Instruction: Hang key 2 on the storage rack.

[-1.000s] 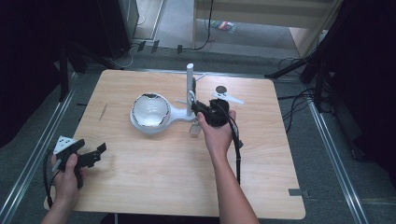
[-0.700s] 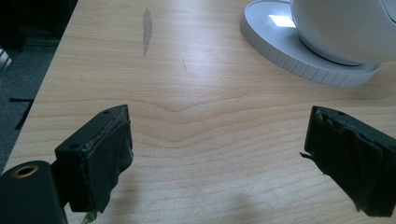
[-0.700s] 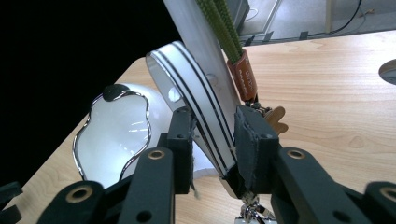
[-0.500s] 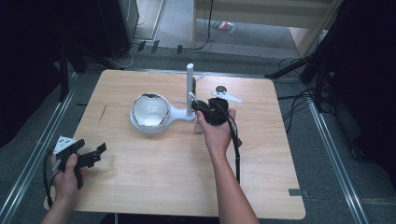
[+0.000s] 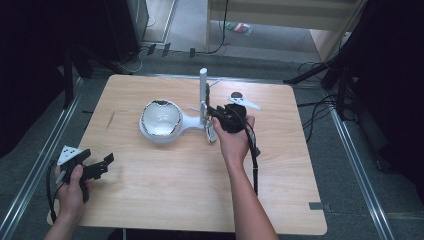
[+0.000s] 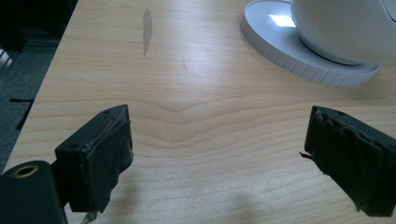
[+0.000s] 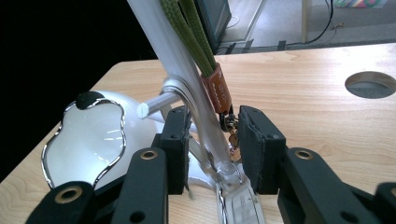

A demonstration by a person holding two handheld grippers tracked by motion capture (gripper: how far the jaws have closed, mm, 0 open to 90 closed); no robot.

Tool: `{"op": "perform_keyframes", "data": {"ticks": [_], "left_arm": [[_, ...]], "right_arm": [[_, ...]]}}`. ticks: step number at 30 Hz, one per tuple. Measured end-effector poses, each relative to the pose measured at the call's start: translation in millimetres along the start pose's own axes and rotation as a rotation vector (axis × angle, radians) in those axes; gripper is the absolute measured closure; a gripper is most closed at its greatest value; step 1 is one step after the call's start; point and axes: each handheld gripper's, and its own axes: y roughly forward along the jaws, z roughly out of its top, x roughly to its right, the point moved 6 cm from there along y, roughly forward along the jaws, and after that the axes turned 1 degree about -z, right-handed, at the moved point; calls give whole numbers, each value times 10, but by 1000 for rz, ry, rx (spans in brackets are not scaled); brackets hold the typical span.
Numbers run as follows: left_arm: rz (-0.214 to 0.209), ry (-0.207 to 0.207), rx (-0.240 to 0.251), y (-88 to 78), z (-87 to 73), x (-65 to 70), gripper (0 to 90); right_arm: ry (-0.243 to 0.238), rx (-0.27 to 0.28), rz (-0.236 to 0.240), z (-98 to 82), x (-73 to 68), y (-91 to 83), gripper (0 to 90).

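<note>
Pale wood grain covers the table (image 5: pixel 165 200), and on it, a little toward twelve o'clock from centre, we see a white bowl-shaped object (image 5: pixel 161 120) sitting on a round ribbed white base (image 6: pixel 299 56). Its opening is edged by a wavy chrome rim (image 7: pixel 88 135). A short white arm leads from the bowl toward three o'clock to an upright white post (image 5: pixel 203 90).

Our right gripper (image 5: pixel 220 114) sits at that post, held by the right hand (image 5: pixel 234 137), with its cable trailing back toward six o'clock along the forearm. In the right gripper view the two jaws stand on either side of the silvery post (image 7: pixel 196 107), narrowed around it. Whether the pads press on it we cannot tell. A green woven strap (image 7: pixel 189 28) hangs down the post and ends in a brown leather tab (image 7: pixel 217 88). A small metal clasp (image 7: pixel 231 135) below it lies just beside the jaw on that side.

Beyond the post, toward one o'clock, a round hole (image 5: pixel 236 95) is cut in the tabletop, with a flat white piece (image 5: pixel 247 103) just beside it.

Our left gripper (image 5: pixel 102 165) is well apart from all this, down at eight o'clock near the table's edge, held in the left hand (image 5: pixel 72 182) with the grey three-cornered plate (image 5: pixel 67 154) on top. Its jaws gape wide over bare wood, with nothing between them. In its own view, the white base lies ahead toward one o'clock.
</note>
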Motion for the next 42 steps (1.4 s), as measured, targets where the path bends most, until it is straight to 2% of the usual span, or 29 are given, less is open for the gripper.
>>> {"op": "perform_keyframes", "data": {"ticks": [7, 11, 12, 15, 17, 20, 21, 23, 24, 26, 42], "left_arm": [[0, 0, -1, 0, 0, 1, 80], [2, 1, -1, 1, 0, 1, 81], [3, 2, -1, 0, 0, 2, 80], [6, 2, 0, 1, 0, 4, 80], [7, 3, -1, 1, -2, 6, 81], [7, 2, -1, 1, -2, 5, 80], [6, 3, -1, 1, -2, 4, 81], [7, 3, -1, 1, -2, 6, 80], [7, 4, -1, 0, -2, 7, 80], [5, 3, -2, -2, -2, 6, 80], [4, 4, -2, -4, -3, 6, 80]], "right_arm": [[-35, 2, -19, -22, -13, 40, 629], [-73, 12, -35, -16, -8, 5, 552], [-96, 22, -36, -11, -3, -8, 522], [-169, 38, -88, -7, 16, -56, 378], [-174, 28, -106, -17, 30, -94, 256], [-180, -14, -139, -53, 46, -131, 3], [-185, -24, -152, -61, 52, -150, 0], [-235, -2, -209, -77, 61, -217, 0], [-245, 2, -217, -80, 70, -246, 0], [-242, -10, -196, -102, 80, -288, 0], [-257, -21, -225, -343, 263, -588, 0]]}}
